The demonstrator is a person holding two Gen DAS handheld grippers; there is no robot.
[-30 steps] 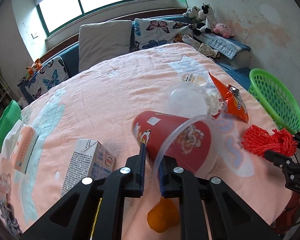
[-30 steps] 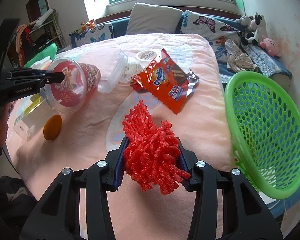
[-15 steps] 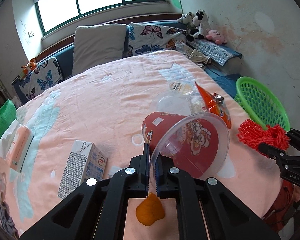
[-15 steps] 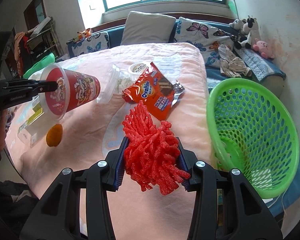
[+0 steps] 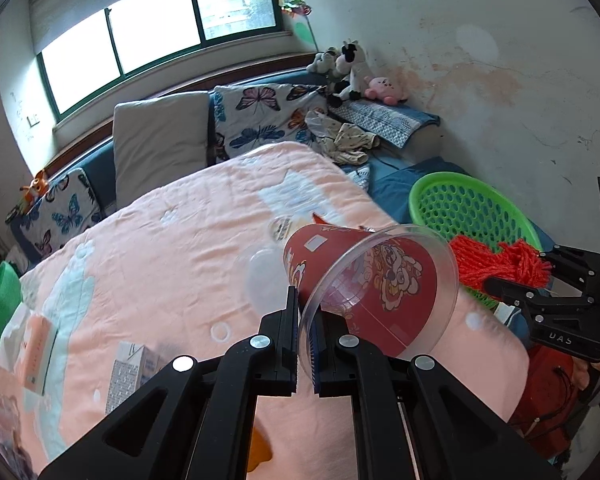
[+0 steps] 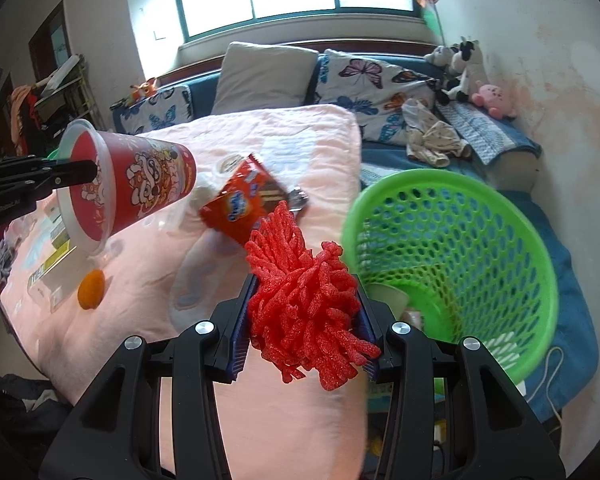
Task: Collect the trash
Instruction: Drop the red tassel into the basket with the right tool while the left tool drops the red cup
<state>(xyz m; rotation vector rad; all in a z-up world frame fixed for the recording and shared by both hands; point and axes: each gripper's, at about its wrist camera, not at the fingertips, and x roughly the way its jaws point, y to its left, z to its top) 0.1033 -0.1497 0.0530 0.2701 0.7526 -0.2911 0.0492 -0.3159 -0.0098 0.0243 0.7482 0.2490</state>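
Observation:
My left gripper (image 5: 305, 322) is shut on the clear rim of a red printed plastic cup (image 5: 364, 280), which hangs on its side above the pink bed cover; the same cup (image 6: 136, 184) shows at the left of the right wrist view. My right gripper (image 6: 304, 316) is shut on a fuzzy red bundle (image 6: 304, 292), seen too in the left wrist view as the red bundle (image 5: 496, 264) held by the right gripper (image 5: 516, 280). A green mesh basket (image 6: 480, 216) stands just right of the bundle, beside the bed, with some trash inside.
On the pink bed cover (image 6: 148, 280) lie an orange snack bag (image 6: 240, 204), a clear lid (image 5: 264, 276), a small milk carton (image 5: 130, 372), an orange peel (image 6: 91, 289) and a tissue pack (image 5: 36, 344). Pillows, plush toys and a window line the far side.
The left gripper lifted the red cup off the bed cover and carried it toward the basket. The right gripper with the red bundle moved up beside the basket's rim.

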